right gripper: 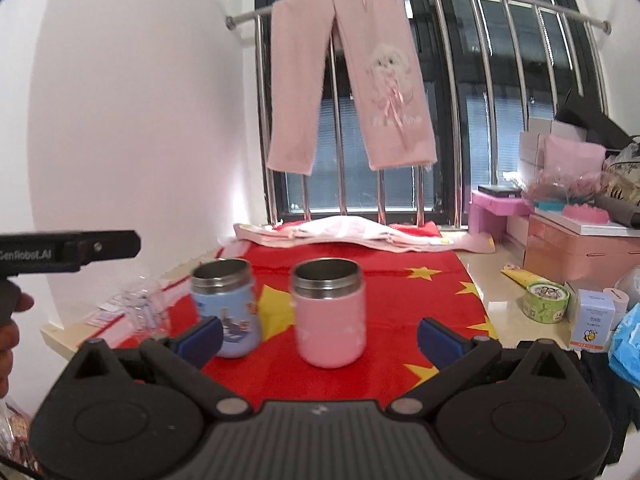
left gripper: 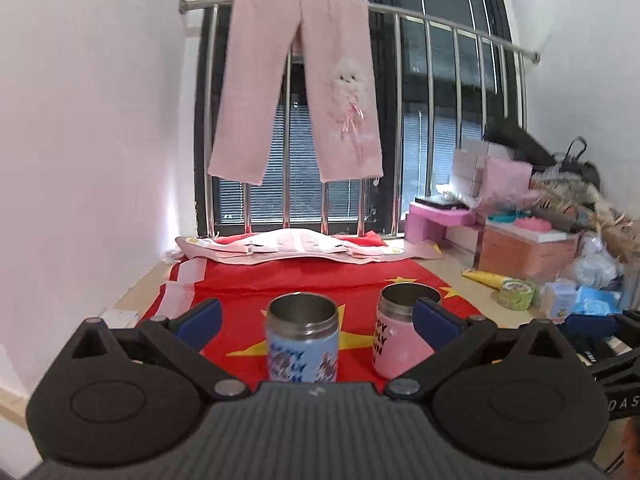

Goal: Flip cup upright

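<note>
A blue steel-rimmed cup point(left gripper: 303, 340) stands upright, mouth up, on a red cloth with yellow stars point(left gripper: 320, 280). A pink cup point(left gripper: 396, 332) stands upright to its right. In the right wrist view the blue cup point(right gripper: 226, 306) is left of the pink cup point(right gripper: 329, 312). My left gripper point(left gripper: 318, 320) is open, jaws wide, with the blue cup between and just beyond the fingertips. My right gripper point(right gripper: 320, 338) is open and empty, the pink cup just ahead between its fingers. Part of the left gripper's body point(right gripper: 68, 250) shows at the far left of the right wrist view.
A steel railing point(left gripper: 400, 120) with pink trousers point(left gripper: 300, 92) hung on it stands behind the cloth. Folded pink-white fabric point(left gripper: 296, 248) lies at the cloth's far end. Boxes, a green tin point(right gripper: 546, 302) and clutter crowd the right side. A white wall is at the left.
</note>
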Demonstrator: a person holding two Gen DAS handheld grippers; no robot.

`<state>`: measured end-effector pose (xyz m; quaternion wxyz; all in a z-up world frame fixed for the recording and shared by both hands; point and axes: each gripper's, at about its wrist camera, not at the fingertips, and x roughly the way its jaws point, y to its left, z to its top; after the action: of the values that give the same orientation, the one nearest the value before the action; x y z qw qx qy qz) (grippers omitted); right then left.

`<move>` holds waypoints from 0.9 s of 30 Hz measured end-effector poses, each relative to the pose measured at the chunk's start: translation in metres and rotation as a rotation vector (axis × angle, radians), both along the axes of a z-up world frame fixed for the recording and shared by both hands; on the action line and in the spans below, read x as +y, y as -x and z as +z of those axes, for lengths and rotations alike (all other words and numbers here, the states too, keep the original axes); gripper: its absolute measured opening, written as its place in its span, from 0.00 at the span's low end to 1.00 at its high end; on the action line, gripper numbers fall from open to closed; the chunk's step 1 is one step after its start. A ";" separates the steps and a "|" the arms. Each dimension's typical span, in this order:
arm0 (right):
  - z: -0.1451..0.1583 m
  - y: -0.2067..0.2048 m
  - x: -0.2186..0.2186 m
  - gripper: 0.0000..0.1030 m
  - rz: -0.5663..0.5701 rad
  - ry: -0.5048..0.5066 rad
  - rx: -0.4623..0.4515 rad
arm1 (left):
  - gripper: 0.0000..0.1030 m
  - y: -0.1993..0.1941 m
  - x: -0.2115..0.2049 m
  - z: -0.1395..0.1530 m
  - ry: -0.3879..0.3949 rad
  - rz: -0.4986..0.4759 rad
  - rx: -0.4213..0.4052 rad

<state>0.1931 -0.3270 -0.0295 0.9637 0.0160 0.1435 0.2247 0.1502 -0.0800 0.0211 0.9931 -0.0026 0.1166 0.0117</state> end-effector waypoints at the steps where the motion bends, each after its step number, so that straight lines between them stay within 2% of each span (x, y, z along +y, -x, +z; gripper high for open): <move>1: 0.001 0.009 0.003 1.00 -0.006 -0.005 -0.006 | 1.00 0.010 0.006 -0.001 0.001 0.000 -0.003; 12: 0.004 0.105 0.047 1.00 -0.086 -0.010 -0.079 | 1.00 0.098 0.047 -0.016 -0.035 0.005 -0.040; 16: 0.009 0.131 0.059 1.00 -0.102 -0.005 -0.111 | 1.00 0.123 0.059 -0.019 -0.013 0.029 -0.069; 27: 0.014 0.137 0.060 1.00 -0.137 -0.016 -0.111 | 1.00 0.130 0.065 -0.021 0.025 0.021 -0.076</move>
<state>0.0561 -0.2668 -0.0157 0.9831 0.0212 0.0868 0.1600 0.0204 -0.0148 -0.0003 0.9965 -0.0169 0.0791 0.0204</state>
